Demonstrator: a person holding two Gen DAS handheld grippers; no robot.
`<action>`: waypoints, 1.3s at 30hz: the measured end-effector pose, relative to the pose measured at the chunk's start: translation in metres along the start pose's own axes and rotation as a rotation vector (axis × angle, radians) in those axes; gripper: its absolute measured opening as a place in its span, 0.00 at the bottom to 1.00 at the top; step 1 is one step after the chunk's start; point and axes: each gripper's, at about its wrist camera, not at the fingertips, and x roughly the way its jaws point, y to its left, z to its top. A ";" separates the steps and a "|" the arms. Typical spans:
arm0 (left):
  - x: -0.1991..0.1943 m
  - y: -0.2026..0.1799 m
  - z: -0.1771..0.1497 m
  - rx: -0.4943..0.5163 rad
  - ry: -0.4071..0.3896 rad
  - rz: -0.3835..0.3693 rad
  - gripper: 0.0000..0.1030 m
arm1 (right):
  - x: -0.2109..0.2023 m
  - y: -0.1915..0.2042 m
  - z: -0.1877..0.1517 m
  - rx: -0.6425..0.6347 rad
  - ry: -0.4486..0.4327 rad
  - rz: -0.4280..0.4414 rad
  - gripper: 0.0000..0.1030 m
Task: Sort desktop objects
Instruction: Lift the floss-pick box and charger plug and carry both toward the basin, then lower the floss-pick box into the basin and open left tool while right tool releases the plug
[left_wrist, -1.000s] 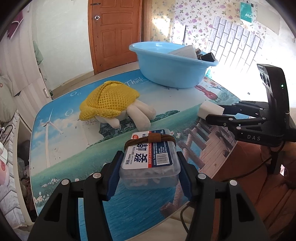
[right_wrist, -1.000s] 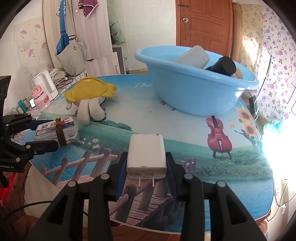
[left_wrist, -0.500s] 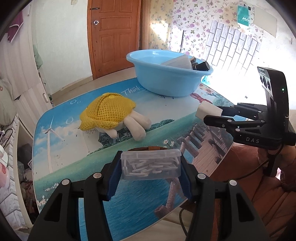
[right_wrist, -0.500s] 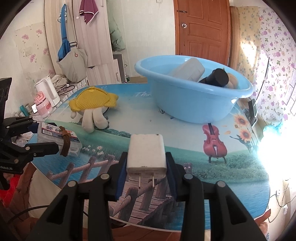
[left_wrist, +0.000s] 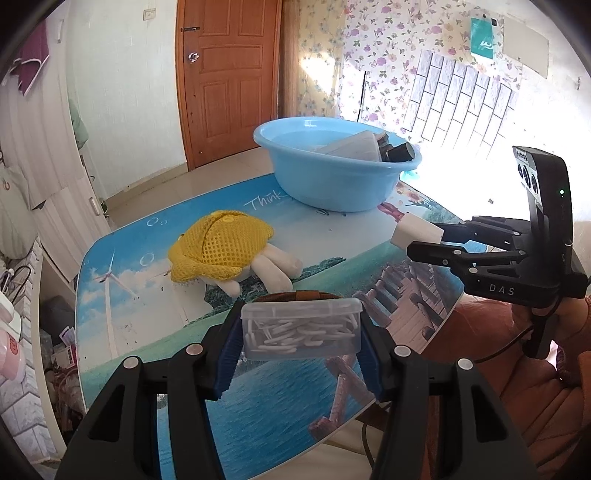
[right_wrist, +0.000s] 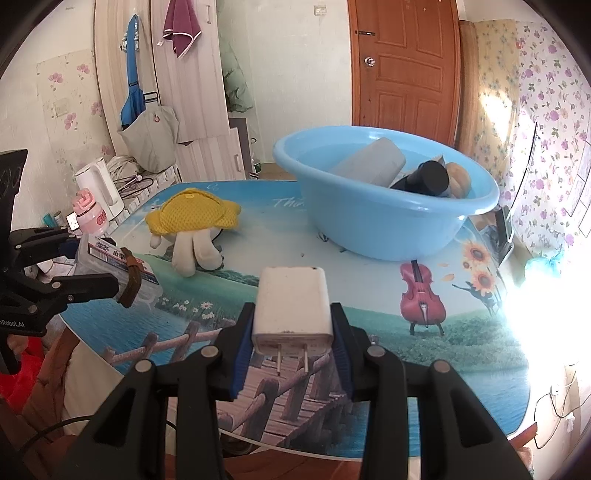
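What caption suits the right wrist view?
Right gripper clamps a white plug charger above the picture-printed table, facing a blue plastic basin.

Probably a home: floral wallpaper (right_wrist: 546, 85), wooden door (right_wrist: 404, 62), kettle (right_wrist: 98, 188).

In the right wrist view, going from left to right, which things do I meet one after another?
left gripper holding the clear plastic box → yellow mesh plush toy → white charger in the right gripper → blue basin → violin picture on the table
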 end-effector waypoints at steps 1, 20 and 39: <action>-0.001 0.000 0.001 0.003 -0.003 0.001 0.53 | -0.001 0.000 0.000 0.002 -0.002 0.001 0.37; -0.015 -0.004 0.035 0.008 -0.071 -0.038 0.53 | -0.035 -0.004 0.023 0.003 -0.120 0.008 0.37; 0.014 -0.028 0.115 0.094 -0.119 -0.079 0.53 | -0.042 -0.050 0.057 0.065 -0.223 -0.025 0.37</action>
